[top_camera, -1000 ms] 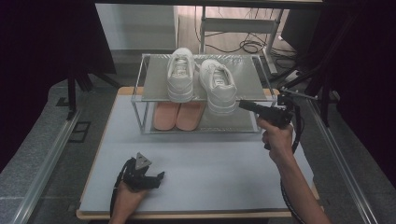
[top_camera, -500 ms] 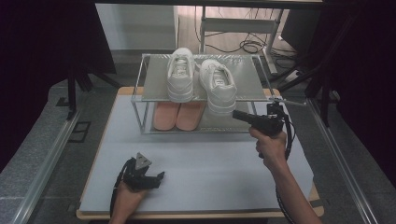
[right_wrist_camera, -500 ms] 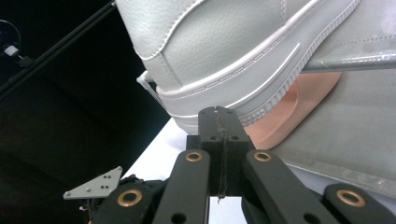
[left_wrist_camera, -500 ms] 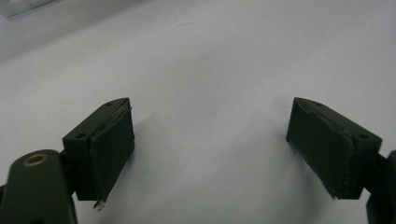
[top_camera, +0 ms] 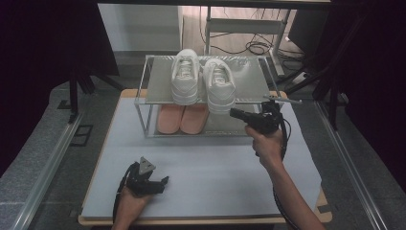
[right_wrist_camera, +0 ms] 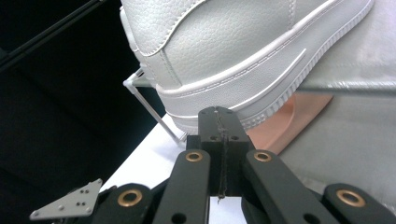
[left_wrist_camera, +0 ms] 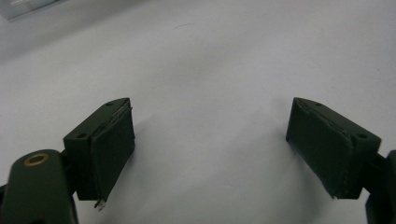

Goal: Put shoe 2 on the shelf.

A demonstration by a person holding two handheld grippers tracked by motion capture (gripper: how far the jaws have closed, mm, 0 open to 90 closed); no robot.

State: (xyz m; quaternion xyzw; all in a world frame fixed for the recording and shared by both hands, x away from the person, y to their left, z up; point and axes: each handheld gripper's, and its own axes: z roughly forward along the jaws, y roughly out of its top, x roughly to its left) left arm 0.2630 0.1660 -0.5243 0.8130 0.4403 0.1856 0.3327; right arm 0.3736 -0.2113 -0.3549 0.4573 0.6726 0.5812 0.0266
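Right gripper (top_camera: 235, 113), jaws pressed together empty, just beside overhanging heel of white leather sneaker (top_camera: 219, 87) at metal shelf's (top_camera: 249, 81) front edge; left gripper (top_camera: 160, 183) wide-jawed on bare worktop (top_camera: 215, 163).

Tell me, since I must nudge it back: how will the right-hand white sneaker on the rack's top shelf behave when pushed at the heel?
The right-hand white sneaker overhangs the top shelf edge, so it may tip off if pulled. Its thick ribbed sole looks stiff, so a push from the shut right claw should probably slide it whole. The upper looks padded and may dent slightly.
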